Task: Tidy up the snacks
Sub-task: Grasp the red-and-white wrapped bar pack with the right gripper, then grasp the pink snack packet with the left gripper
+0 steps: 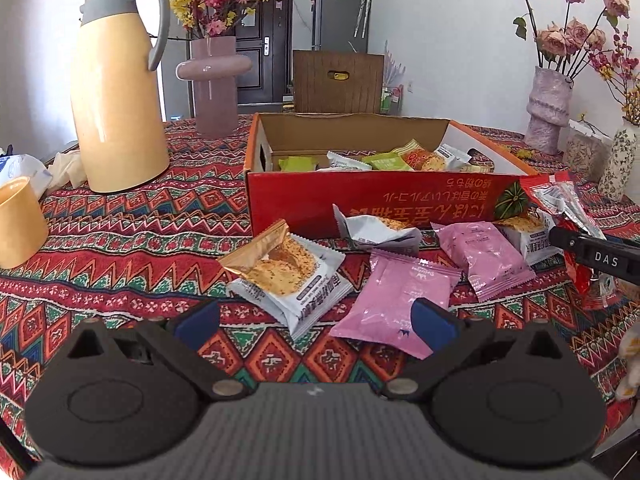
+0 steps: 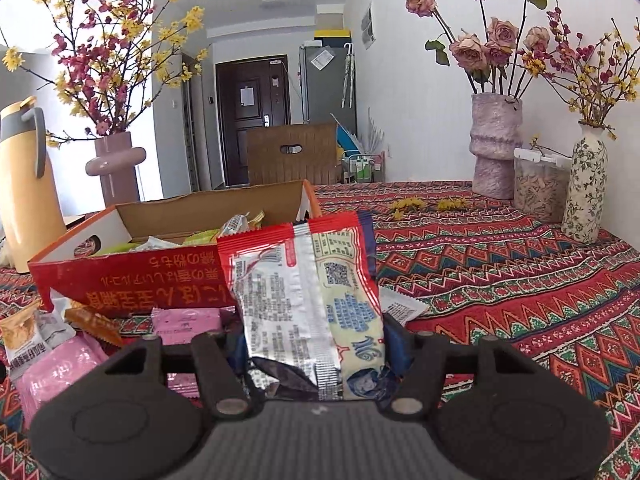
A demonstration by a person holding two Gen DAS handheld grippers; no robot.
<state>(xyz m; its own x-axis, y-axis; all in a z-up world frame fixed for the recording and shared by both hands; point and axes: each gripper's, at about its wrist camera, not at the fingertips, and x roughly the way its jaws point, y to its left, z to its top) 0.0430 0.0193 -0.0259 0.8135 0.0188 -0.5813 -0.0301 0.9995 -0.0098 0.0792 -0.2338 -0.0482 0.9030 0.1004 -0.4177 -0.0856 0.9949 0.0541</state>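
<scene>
Right gripper (image 2: 316,344): jaws pinching the lower end of a red packet (image 2: 304,292), which stands upright between them, long axis vertical, printed back toward the camera. The box (image 2: 132,280) lies ahead and to the left of these jaws; its red near wall rises in front of the packet's left edge, and its open top already holds several snacks. The move in hand appears to be carrying the packet over that wall, so the wall itself is the one obstacle; the packet's top edge stands about level with the rim in this view.

Left gripper (image 1: 316,324): jaws spread and empty, low over the counter (image 1: 120,248). A pink packet (image 1: 392,300) lies just ahead, its near corner touching or just beside the right pad, long axis running away toward the box. A white-and-gold packet (image 1: 288,276) lies just left of it, tilted. Further pink and white packets lie against the box's near wall.

The left hand is nearer the loose snacks; the right is nearer the box's right end. A yellow jug (image 1: 120,92) and vases stand well apart from either path.
</scene>
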